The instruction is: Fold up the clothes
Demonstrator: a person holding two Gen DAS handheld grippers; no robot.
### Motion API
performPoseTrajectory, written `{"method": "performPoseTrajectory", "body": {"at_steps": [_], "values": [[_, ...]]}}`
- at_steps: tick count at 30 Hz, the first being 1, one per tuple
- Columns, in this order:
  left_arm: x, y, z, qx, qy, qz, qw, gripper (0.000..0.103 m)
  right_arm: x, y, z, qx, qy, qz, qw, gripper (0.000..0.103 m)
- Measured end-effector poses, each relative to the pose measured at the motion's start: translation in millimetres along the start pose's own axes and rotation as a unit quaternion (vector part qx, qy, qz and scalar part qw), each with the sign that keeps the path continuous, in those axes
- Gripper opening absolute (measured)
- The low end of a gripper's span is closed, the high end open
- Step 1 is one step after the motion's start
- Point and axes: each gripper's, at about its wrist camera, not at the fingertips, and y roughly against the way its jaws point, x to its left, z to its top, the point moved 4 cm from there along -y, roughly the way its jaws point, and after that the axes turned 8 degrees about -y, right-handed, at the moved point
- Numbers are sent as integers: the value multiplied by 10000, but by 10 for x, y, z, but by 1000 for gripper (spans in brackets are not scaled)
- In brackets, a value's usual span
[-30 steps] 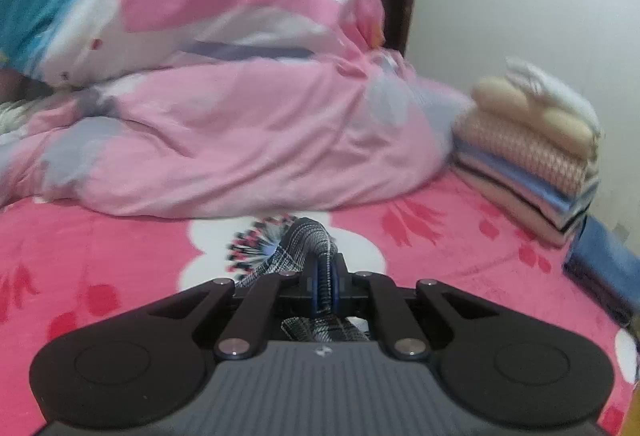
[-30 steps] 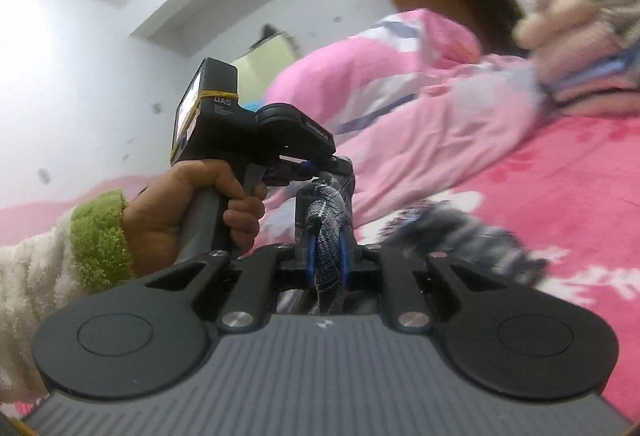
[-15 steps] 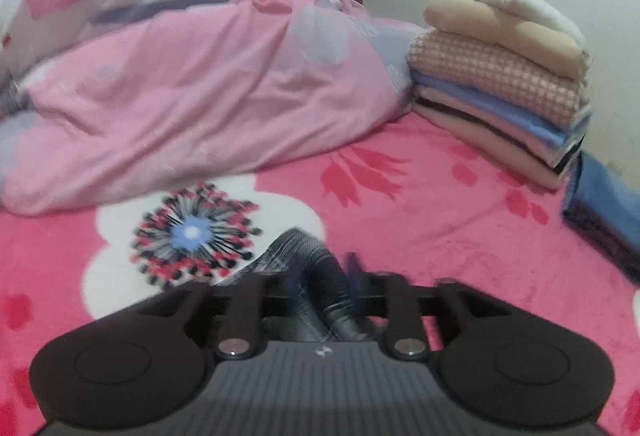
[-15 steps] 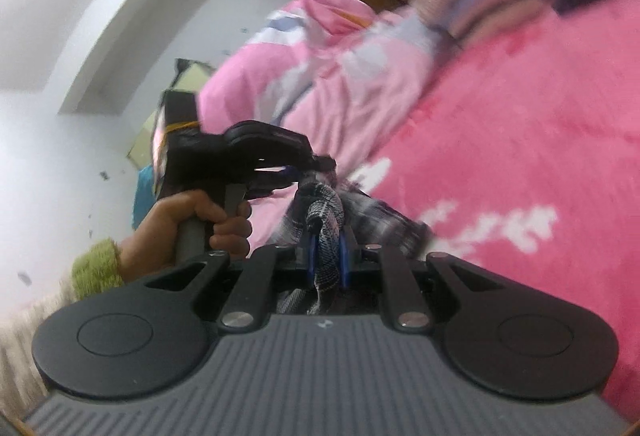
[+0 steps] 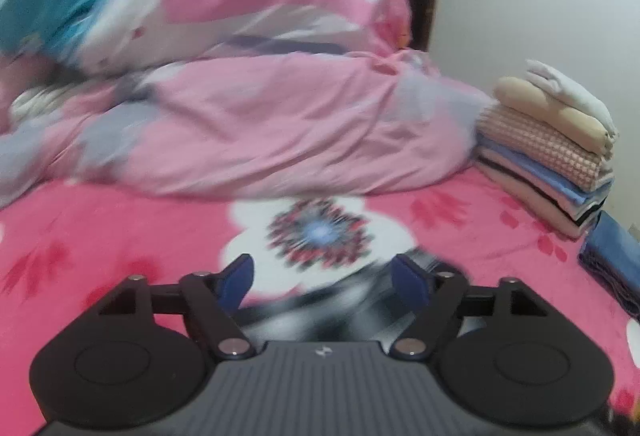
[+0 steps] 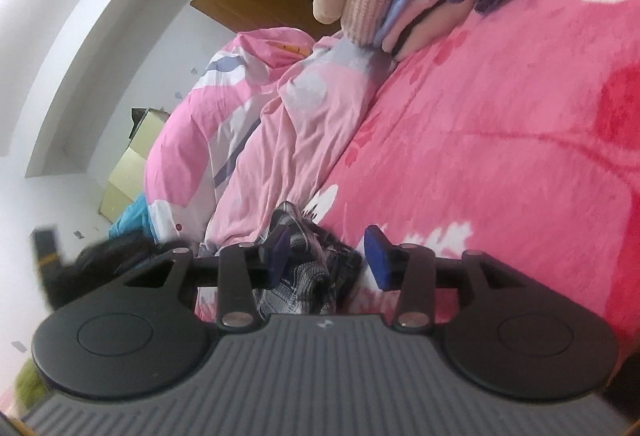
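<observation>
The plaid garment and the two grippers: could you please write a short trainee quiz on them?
1. True or false: the left gripper is clamped on the plaid garment.
2. What lies beside the folded stack: A quilt, B chair, C basket?
3. What colour is the blanket under the garment?

Key: 1 false, both grippers have just been opening; the right gripper has cloth between its fingers, unpinched. 2 A. 3 pink.
</observation>
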Motion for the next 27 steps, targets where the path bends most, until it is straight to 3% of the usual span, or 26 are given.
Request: {"method": "performPoseTrajectory", "body": {"at_steps": [3, 5, 8, 12, 15, 17, 21, 24, 27], "values": [[335, 236, -327, 301, 472, -207, 9982, 87, 77, -24, 61, 176, 96, 159, 9997, 52], [499, 290, -568, 561, 851, -505, 9935, 90, 181, -83, 154, 417, 192, 454, 9979, 68], [666, 233, -958, 952, 1510, -1044, 9784, 90, 323, -333, 316, 1256, 561, 795, 9873, 90], [722, 18, -1404, 1421, 2262, -1560, 9509, 88, 311, -746, 447, 2285, 944, 493, 9677, 91], [722, 36, -1509, 1042, 2345, -1802, 9495, 90, 179, -1052, 429, 3142, 836, 88, 9456, 91], [730, 39, -1554, 859, 2443, -2064, 9436, 89, 141, -1168, 391, 3466, 826, -57, 9344, 92], [691, -13, -1575, 753, 2233, -2357, 9428, 88, 213, -1330, 303, 3894, 959, 37, 9160, 92], [642, -104, -1552, 717, 2114, -2469, 9430, 77, 270, -1500, 180, 4148, 1092, 134, 9032, 93], [644, -231, -1562, 700, 2241, -2497, 9394, 52, 297, -1609, 152, 4206, 1059, 280, 9006, 86]]}}
